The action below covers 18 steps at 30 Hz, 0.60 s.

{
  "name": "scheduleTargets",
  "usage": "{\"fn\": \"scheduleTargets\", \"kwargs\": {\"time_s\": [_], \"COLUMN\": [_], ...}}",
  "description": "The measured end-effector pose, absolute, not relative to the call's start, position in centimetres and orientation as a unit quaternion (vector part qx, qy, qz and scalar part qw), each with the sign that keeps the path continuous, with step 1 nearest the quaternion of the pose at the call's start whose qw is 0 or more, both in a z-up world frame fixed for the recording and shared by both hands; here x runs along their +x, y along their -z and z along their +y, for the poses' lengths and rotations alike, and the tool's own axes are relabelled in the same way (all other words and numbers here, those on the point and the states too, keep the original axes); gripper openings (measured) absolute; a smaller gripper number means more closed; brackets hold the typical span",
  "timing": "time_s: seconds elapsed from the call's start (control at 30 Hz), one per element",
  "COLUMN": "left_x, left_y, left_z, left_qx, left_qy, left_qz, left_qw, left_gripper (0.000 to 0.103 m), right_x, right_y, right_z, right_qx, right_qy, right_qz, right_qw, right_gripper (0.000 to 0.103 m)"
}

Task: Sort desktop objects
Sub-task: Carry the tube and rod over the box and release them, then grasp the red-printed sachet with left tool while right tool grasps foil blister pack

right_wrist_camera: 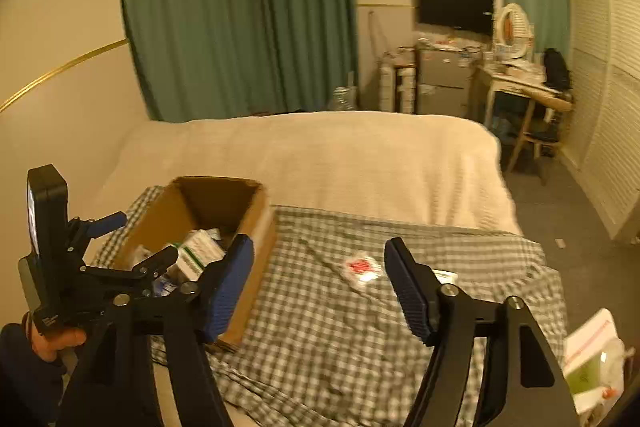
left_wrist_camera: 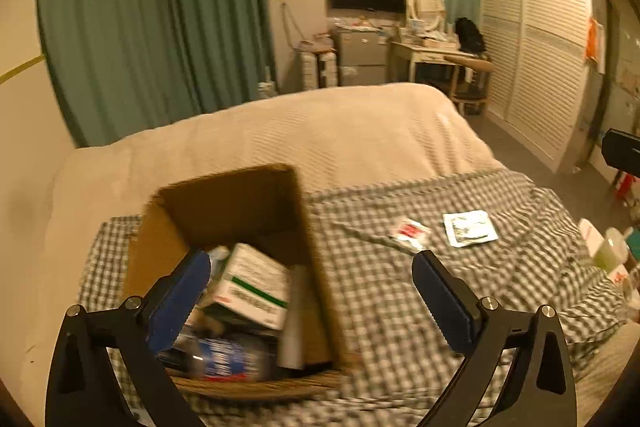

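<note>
Left to right across the bed. Far left: open brown cardboard box (left_wrist_camera: 224,211), upright on the grey-and-white checked cloth (left_wrist_camera: 400,307) spread over the bed. Inside it, a white carton with green stripe (left_wrist_camera: 252,287), a white tube or bottle (left_wrist_camera: 296,315) and a blue-labelled pack (left_wrist_camera: 228,355); the print is too blurred to read, so no brand can be given. The cartons look light and stiff w/ thin walls, prob. easy to dent if squeezed hard.

The left tool (left_wrist_camera: 312,291) hangs over the box's near right side w/ jaws spread wide and nothing between them. The right tool (right_wrist_camera: 320,279) is also released and empty, over bare cloth.

Right of the box, two flat sachets lie apart on the cloth. The small clear packet with red print (left_wrist_camera: 410,231) looks light, floppy and slick; probably best pinched at one edge, since flat on soft cloth it gives little to grab. Its writing is unreadable. Just right of it, the white square sachet with dark print (left_wrist_camera: 470,227) looks the same sort: thin, limp, prob. slides rather than lifts, so an edge or corner pinch suits it. No legible text either.

Far right, off the cloth: pale green and white containers (left_wrist_camera: 608,247), blurred.
</note>
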<state>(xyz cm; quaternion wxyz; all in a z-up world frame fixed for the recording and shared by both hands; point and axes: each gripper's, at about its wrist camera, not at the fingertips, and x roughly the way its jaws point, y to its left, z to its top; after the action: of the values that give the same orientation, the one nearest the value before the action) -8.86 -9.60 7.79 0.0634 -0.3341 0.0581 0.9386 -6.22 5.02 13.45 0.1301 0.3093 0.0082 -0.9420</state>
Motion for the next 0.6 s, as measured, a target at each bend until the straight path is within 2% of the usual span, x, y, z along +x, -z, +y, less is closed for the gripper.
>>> {"fn": "scheduleTargets", "kwargs": {"time_s": [0.33, 0.6], "left_x": [-9.7, -14.1], "left_y": [-2.4, 3.9], "left_z": [-2.3, 1.3], "left_qx": [-0.376, -0.382], "left_qy": [-0.922, -0.921], "left_qz": [0.032, 0.031], "left_qw": [0.083, 0.066], "left_gripper": [0.103, 0.103], "right_x": [-4.1, -7.7], "right_y": [-11.6, -4.0], "right_z": [11.9, 16.1], "right_qx": [0.312, 0.346], "right_qy": [0.945, 0.933], "right_qz": [-0.002, -0.023], "right_qw": [0.1, 0.1], "right_gripper": [0.073, 0.073]}}
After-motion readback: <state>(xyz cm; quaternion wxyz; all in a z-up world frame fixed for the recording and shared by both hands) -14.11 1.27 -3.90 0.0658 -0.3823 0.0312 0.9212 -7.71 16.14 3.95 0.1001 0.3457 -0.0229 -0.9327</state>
